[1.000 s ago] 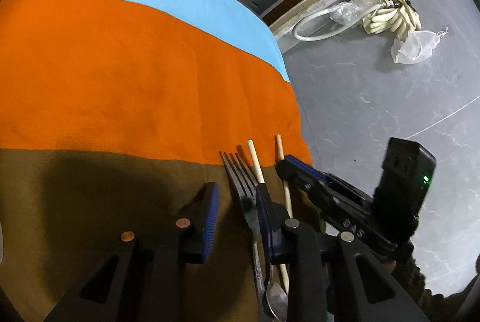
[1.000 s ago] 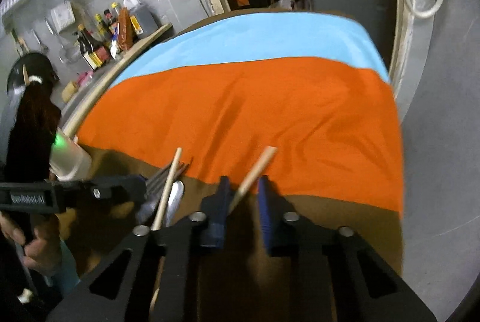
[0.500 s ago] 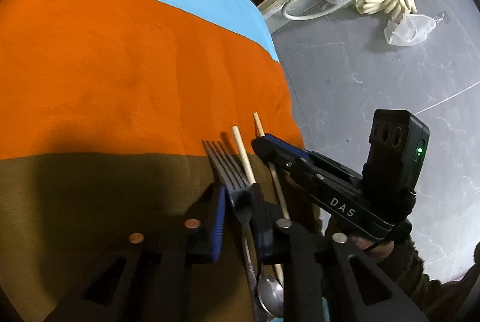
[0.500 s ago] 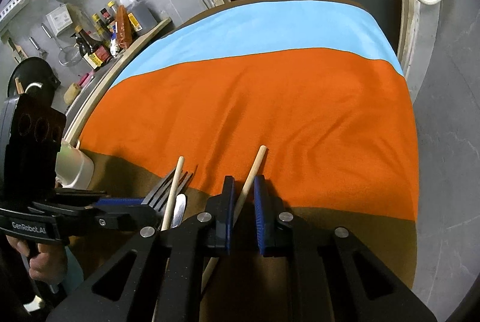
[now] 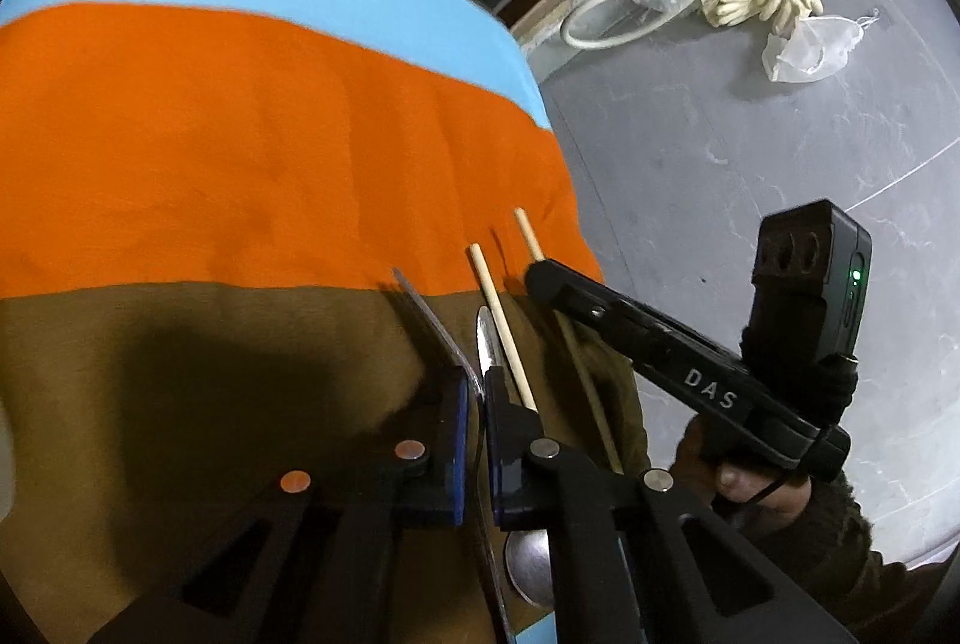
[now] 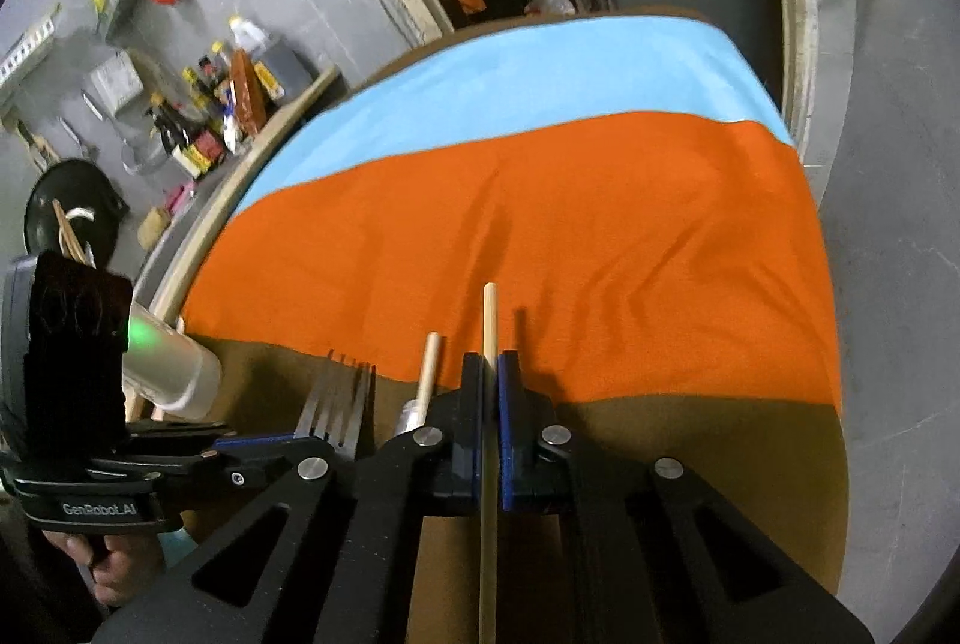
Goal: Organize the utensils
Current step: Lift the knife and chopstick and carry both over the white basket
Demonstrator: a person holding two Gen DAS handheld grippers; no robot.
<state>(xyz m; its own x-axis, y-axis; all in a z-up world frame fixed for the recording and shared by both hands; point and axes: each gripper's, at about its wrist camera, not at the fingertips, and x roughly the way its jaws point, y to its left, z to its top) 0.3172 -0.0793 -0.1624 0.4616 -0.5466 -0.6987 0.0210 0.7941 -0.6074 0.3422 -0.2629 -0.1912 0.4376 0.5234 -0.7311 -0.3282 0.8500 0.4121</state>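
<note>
Left gripper (image 5: 475, 404): fingers closed on fork (image 5: 435, 326), seen edge-on | right gripper (image 6: 491, 392): fingers clamped on chopstick (image 6: 489, 320) | second chopstick (image 5: 501, 326) and spoon (image 5: 528, 563) lie between, on striped cloth (image 5: 240, 152)

A metal fork (image 5: 441, 329) is seen in the lower middle of the left wrist view, turned on its edge, tines toward the orange band. Just to its right a spoon (image 5: 528, 566) is lying, handle upward. One pale wooden chopstick (image 5: 501, 326) lies beside the spoon. A second chopstick (image 6: 489, 404) stands straight up the lower middle of the right wrist view.
</note>
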